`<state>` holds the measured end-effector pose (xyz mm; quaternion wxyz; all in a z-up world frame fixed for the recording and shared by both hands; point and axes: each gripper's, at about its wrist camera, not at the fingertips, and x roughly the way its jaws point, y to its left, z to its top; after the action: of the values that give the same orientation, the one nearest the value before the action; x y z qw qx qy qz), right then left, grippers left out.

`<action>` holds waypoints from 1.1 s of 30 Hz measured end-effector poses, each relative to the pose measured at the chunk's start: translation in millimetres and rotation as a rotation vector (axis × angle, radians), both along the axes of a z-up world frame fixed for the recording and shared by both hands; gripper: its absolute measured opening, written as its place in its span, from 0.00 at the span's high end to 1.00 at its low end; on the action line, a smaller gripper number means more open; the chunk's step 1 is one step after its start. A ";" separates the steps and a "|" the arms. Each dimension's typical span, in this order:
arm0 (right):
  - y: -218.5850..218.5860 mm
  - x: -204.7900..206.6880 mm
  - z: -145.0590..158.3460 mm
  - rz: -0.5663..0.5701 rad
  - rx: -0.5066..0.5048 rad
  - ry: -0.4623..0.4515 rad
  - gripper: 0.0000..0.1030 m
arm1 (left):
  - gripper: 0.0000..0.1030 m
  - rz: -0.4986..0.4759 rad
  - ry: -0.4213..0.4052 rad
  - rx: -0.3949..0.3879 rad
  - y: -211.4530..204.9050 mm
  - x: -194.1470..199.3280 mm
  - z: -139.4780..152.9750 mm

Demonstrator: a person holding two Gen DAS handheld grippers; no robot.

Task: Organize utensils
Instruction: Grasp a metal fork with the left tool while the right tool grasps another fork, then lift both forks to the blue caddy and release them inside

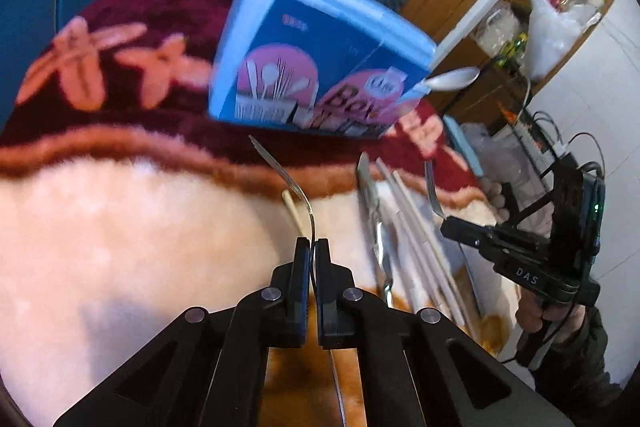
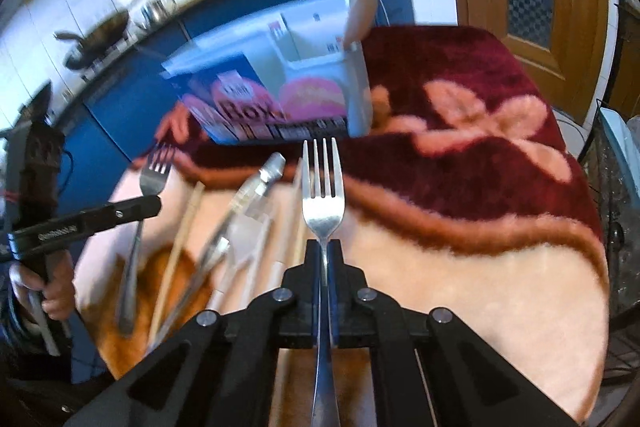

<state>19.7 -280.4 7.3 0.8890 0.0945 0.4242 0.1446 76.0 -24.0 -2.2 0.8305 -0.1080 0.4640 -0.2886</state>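
Left gripper (image 1: 311, 247) clamping fork (image 1: 280, 171) edge-on; right gripper (image 2: 325, 247) clamping second fork (image 2: 323, 183); organizer box (image 2: 280, 83) standing far on blanket (image 2: 460, 147); thin-handle grips risking twisting, slipping during insertion

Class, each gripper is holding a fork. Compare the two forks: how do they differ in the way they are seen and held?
The left fork appears edge-on in its own camera, a thin curved sliver; the right fork faces its camera, four tines showing. The left gripper and the right gripper each clamp the neck just below the head. Both are shiny metal, pointing toward the blue box.
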 end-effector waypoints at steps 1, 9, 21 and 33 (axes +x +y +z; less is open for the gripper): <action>-0.1 -2.9 2.7 -0.004 0.021 -0.020 0.95 | 0.98 0.009 -0.018 -0.001 1.6 -1.6 3.2; -6.6 -30.1 28.2 -0.084 0.149 -0.229 0.95 | 0.98 0.070 -0.240 -0.014 10.7 -23.7 49.0; -18.1 -42.1 51.4 -0.140 0.172 -0.386 0.95 | 0.99 0.161 -0.511 -0.071 8.7 -16.1 140.7; -37.3 -32.8 50.8 -0.145 0.189 -0.408 0.95 | 0.99 0.317 -0.724 0.165 -27.5 47.4 181.3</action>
<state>-13.1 -317.7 58.1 0.9515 0.1763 0.2126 0.1354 123.3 -51.5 179.1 0.9804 -0.0028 0.1407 -0.1380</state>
